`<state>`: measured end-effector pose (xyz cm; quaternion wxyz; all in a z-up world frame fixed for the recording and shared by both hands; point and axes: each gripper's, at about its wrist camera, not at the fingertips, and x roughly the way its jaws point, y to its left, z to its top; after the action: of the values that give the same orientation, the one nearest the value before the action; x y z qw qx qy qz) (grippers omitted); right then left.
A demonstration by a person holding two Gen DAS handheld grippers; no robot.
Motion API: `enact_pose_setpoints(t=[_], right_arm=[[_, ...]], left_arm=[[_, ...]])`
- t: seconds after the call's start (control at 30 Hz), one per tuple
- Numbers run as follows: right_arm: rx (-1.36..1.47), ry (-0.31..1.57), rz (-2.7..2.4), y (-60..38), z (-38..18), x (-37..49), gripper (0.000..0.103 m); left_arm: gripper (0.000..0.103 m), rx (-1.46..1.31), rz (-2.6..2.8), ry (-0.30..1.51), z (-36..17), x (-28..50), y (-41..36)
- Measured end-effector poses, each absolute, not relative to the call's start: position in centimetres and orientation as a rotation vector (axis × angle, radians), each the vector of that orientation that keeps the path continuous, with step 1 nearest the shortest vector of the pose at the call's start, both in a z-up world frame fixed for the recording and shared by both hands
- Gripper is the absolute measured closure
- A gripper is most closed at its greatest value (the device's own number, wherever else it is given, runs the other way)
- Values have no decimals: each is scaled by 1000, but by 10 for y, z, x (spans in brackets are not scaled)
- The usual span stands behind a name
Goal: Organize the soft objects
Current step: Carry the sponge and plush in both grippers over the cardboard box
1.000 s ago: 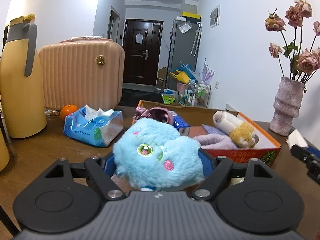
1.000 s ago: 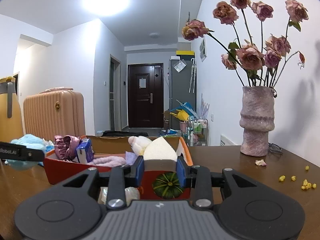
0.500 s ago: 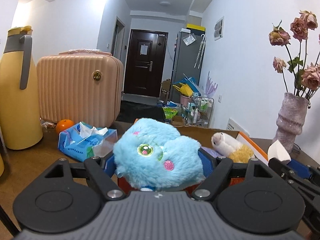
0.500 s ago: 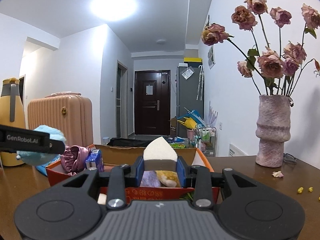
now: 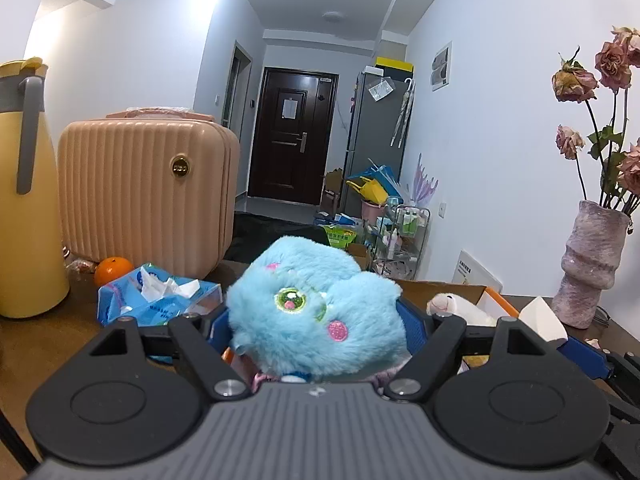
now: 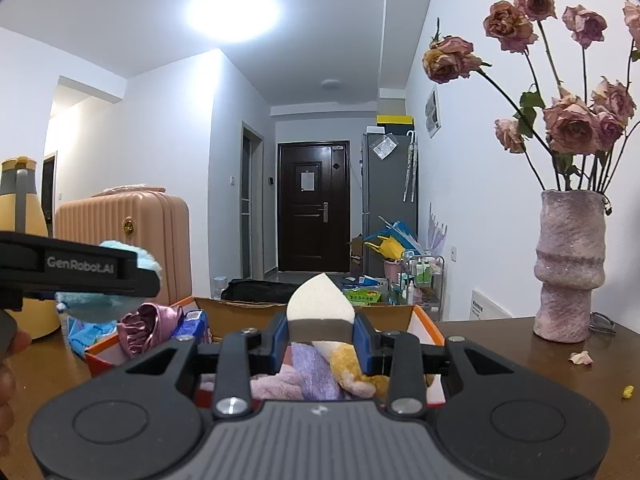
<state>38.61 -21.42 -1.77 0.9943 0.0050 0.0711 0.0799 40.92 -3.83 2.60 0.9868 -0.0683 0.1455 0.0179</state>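
My left gripper [image 5: 316,332] is shut on a fluffy blue plush toy [image 5: 316,312] with a green eye and holds it above the orange cardboard box [image 5: 496,304]. My right gripper [image 6: 320,334] is shut on a white teardrop sponge [image 6: 320,304] and holds it above the same box [image 6: 426,320]. The box holds a lilac towel [image 6: 316,376], a white and yellow plush [image 6: 352,364], a pink satin cloth [image 6: 148,328] and a small blue pack [image 6: 194,322]. The left gripper with the blue plush [image 6: 108,304] shows at the left of the right wrist view.
A peach suitcase [image 5: 144,192], a yellow jug [image 5: 24,200], an orange [image 5: 112,270] and a blue tissue pack [image 5: 156,296] stand on the brown table at the left. A pink vase of dried roses [image 6: 568,264] stands at the right, with petals and yellow crumbs [image 6: 626,391] nearby.
Both grippers have risen and moved forward over the box, each still holding its object. The box has dropped lower in both views.
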Motion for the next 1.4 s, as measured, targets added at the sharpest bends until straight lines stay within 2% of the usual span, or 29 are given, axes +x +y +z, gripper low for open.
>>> enact_pose_setpoints(t=[1.4], right_arm=[[-34,161,219,-188,-23,478,70]], left_arm=[[23,-104,77,268,21,496,-33]])
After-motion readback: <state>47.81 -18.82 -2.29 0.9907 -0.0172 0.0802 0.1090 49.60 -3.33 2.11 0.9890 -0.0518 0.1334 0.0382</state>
